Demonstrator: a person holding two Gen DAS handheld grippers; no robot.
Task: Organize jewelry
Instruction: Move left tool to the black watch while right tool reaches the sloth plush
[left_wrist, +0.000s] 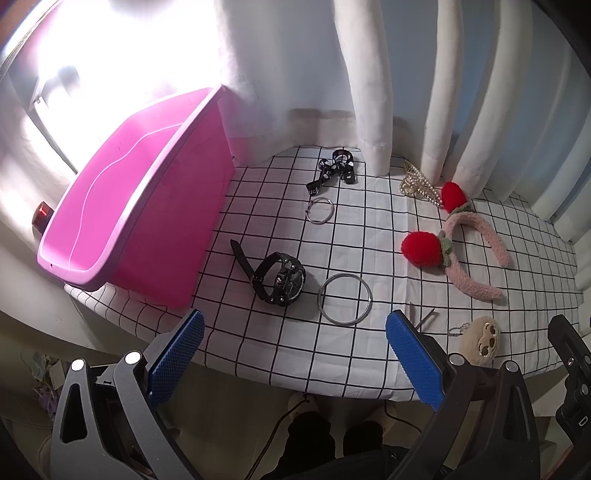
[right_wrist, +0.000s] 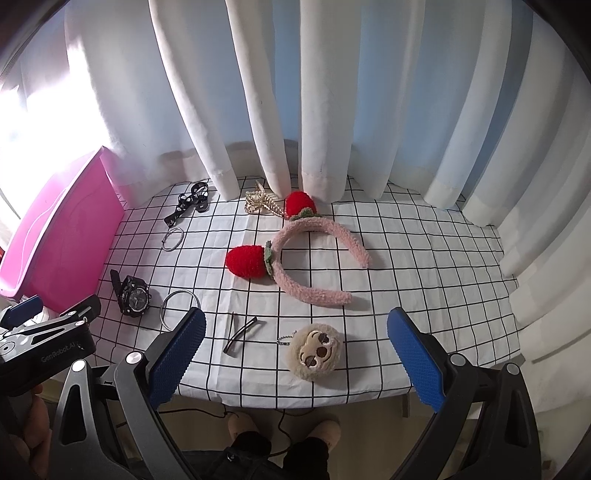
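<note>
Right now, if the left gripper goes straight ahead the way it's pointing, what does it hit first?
Most likely the large silver bangle, lying flat on the checked tablecloth between the open left gripper's fingers. The black watch sits just left of that line; depth is uncertain.

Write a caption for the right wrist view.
Open right gripper hovers over a sloth charm, hair clip and strawberry headband.
</note>
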